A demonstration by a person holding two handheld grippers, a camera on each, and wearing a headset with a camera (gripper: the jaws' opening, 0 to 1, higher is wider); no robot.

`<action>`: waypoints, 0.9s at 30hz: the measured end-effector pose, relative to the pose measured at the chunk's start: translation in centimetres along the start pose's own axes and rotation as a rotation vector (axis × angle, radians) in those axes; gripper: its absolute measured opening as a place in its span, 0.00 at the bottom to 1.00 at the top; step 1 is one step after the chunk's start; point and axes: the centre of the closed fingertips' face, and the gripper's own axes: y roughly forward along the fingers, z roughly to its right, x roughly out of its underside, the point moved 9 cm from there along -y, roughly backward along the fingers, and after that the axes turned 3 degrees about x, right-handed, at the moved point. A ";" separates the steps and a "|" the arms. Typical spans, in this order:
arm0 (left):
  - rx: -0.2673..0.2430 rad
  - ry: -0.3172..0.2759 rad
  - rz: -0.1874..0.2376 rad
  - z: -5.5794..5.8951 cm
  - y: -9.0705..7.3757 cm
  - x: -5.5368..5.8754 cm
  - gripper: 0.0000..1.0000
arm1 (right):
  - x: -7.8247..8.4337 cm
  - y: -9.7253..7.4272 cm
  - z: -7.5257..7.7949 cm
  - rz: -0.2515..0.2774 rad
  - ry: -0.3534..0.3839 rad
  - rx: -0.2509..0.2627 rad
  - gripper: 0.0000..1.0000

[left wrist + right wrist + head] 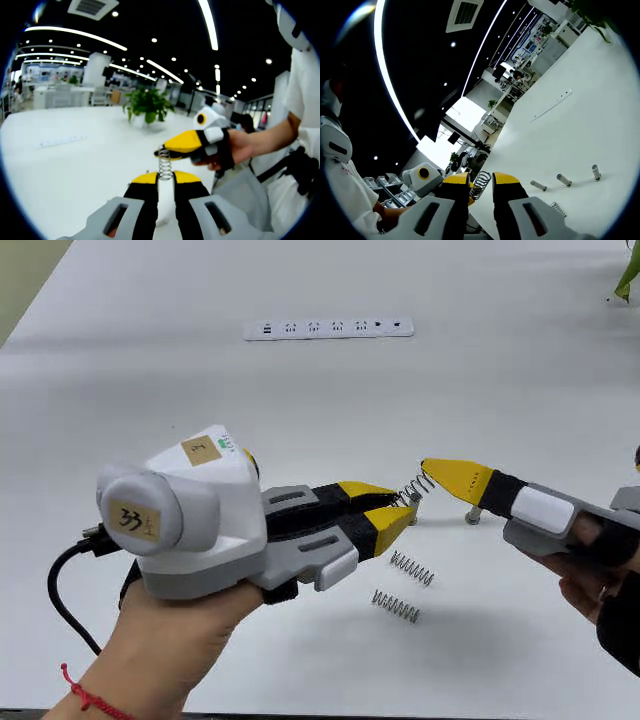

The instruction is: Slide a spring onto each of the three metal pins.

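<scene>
All three pins (564, 180) look bare; left claw (405, 508) pinches one spring (415, 487) (right claw (432, 468) grip unclear); two loose springs (411, 568) lie on the counter (150, 380).

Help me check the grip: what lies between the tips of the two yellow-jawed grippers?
A small coiled metal spring, seen in the head view: one end sits in the jaws of the left gripper, the other reaches the right gripper.
</scene>
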 end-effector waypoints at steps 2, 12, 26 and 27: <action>0.003 -0.002 0.002 0.0 0.1 0.0 0.10 | -0.1 0.0 0.0 0.000 -0.001 -0.003 0.17; 0.020 -0.006 0.007 0.2 0.3 0.0 0.10 | -0.5 -0.3 -0.3 -0.015 -0.031 -0.011 0.12; 0.052 0.014 -0.016 0.3 0.5 0.2 0.11 | -1.2 -0.2 -1.1 -0.117 -0.210 -0.013 0.11; 0.054 0.016 -0.019 0.3 0.5 0.2 0.11 | -1.3 -0.2 -1.1 -0.127 -0.224 -0.013 0.11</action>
